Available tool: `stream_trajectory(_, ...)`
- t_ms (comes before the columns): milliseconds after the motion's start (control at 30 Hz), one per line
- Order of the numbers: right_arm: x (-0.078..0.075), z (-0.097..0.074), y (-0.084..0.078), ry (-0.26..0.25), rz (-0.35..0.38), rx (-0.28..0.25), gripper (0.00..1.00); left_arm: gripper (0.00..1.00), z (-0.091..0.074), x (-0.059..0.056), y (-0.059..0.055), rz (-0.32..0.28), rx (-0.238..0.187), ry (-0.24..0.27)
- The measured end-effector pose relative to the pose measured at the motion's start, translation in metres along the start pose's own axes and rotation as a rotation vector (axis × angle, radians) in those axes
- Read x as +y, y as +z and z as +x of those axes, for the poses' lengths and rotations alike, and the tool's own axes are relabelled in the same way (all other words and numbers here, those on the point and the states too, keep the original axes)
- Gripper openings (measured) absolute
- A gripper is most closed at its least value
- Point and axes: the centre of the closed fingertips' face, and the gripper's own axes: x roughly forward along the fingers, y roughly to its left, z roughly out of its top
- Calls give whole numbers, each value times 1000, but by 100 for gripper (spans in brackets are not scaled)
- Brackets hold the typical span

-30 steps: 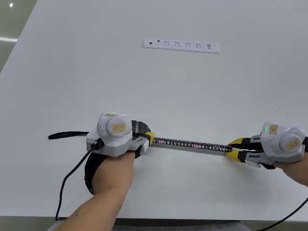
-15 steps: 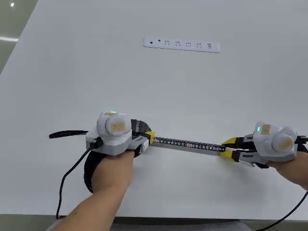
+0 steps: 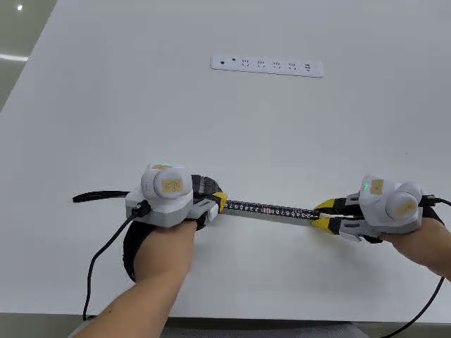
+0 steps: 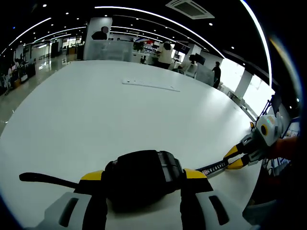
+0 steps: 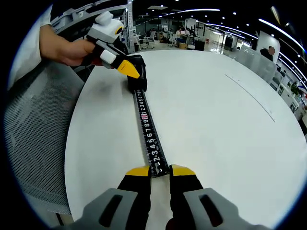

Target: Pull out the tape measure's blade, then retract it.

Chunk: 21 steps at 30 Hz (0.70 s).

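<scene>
My left gripper (image 3: 215, 200) is shut on the black tape measure case (image 3: 204, 186), which rests on the white table. Seen from the left gripper view, the case (image 4: 144, 182) sits between that gripper's yellow-tipped jaws (image 4: 144, 173). From the case, the numbered blade (image 3: 271, 210) runs right to my right gripper (image 3: 324, 214). The right gripper (image 5: 157, 170) is shut on the blade's end hook, and the blade (image 5: 146, 127) lies flat on the table back to the case (image 5: 138, 73).
A white power strip (image 3: 266, 65) lies at the table's far side. The case's black wrist strap (image 3: 99, 196) trails left. A black cable (image 3: 106, 257) hangs off the front edge by the left arm. Mesh chair fabric (image 5: 41, 139) is below the table edge.
My right gripper has moved left toward the case with the blade's end, so the exposed blade is shorter. The left gripper and case have held still.
</scene>
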Motion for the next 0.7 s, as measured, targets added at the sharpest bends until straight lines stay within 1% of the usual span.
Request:
stream_trajectory(200,2,5,6,8,2,-11,10,58,0,0,0,-1,3,0)
stream_trajectory(367,4,11,15,21,-1,-28,10,58,1,0,0,-3,5,-1)
stream_trajectory(567,7,19,23,31,-5,-35,9,58,1,-1,0,-5,5,0)
stream_trajectory(700,8,21,26,36,-5,-44,9,58,1,-1,0,-6,7,0)
